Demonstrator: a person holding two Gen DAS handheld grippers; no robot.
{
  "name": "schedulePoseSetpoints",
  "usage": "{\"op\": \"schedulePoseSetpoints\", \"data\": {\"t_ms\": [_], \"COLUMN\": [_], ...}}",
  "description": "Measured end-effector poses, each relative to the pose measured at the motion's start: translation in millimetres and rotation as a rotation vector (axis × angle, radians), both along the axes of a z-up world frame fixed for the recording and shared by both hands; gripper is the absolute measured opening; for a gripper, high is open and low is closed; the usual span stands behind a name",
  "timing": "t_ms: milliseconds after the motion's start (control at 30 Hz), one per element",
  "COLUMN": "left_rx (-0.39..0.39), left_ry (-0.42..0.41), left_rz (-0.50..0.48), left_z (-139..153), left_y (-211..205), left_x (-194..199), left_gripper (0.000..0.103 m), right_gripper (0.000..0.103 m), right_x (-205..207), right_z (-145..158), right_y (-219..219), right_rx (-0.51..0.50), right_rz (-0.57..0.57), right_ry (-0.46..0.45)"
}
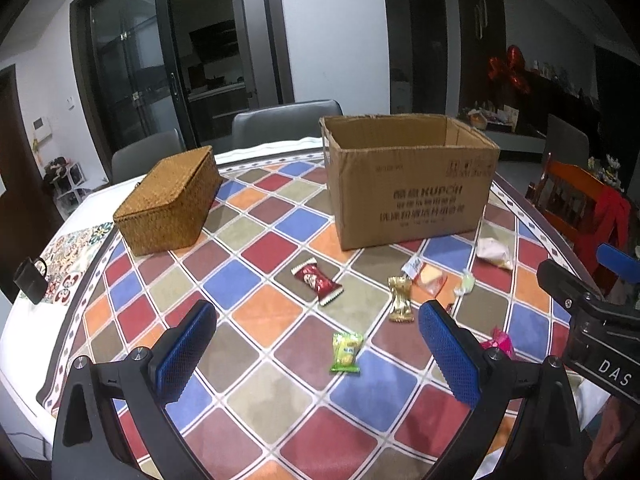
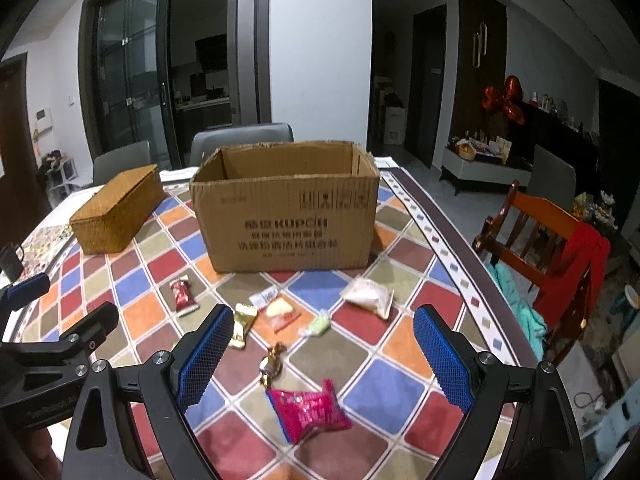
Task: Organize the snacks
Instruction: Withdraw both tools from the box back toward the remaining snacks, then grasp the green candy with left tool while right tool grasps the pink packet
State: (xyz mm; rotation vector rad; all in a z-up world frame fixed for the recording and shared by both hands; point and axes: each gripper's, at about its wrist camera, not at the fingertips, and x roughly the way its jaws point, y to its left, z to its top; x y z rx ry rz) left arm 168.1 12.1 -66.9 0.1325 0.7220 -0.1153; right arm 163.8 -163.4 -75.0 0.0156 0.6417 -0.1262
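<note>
Several wrapped snacks lie loose on the checked tablecloth in front of an open cardboard box [image 1: 408, 176] [image 2: 286, 216]. In the left wrist view my left gripper [image 1: 316, 356] hangs open over a green packet [image 1: 346, 352], with a red packet [image 1: 318, 282] and a gold one [image 1: 401, 299] farther off. In the right wrist view my right gripper [image 2: 322, 354] is open above a pink packet [image 2: 308, 408] and a small brown-foil candy [image 2: 272, 364]. A white bag [image 2: 370, 294], an orange-and-white packet [image 2: 280, 312] and a pale green sweet [image 2: 318, 326] lie beyond. Neither gripper holds anything.
A lidded wicker basket [image 1: 170, 200] [image 2: 118, 208] stands left of the box. A black mug [image 1: 31, 280] sits at the table's left edge. Grey chairs stand behind the table. A wooden chair [image 2: 536, 236] with red cloth is at the right. The other gripper [image 1: 592, 320] shows at the frame's right side.
</note>
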Motion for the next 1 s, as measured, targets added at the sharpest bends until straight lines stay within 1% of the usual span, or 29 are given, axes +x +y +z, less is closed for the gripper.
{"op": "schedulePoseSetpoints", "data": {"t_ms": [300, 633, 1000], "left_rx": [0.023, 0.022, 0.016], "left_ry": [0.024, 0.094, 0.170], "left_rz": [-0.023, -0.040, -0.071], "left_z": [-23, -60, -93], "left_y": [1, 3, -2], "left_x": [-1, 8, 28], "left_gripper": [0.103, 0.102, 0.100], "right_gripper": [0.092, 0.092, 0.092], "right_x": [-5, -3, 12], "right_z": [-28, -66, -95], "right_y": [5, 10, 6], "right_rx": [0.003, 0.006, 0.032], "right_rz": [-0.002, -0.009, -0.035], "right_ry": [0.063, 0.157, 0.250]}}
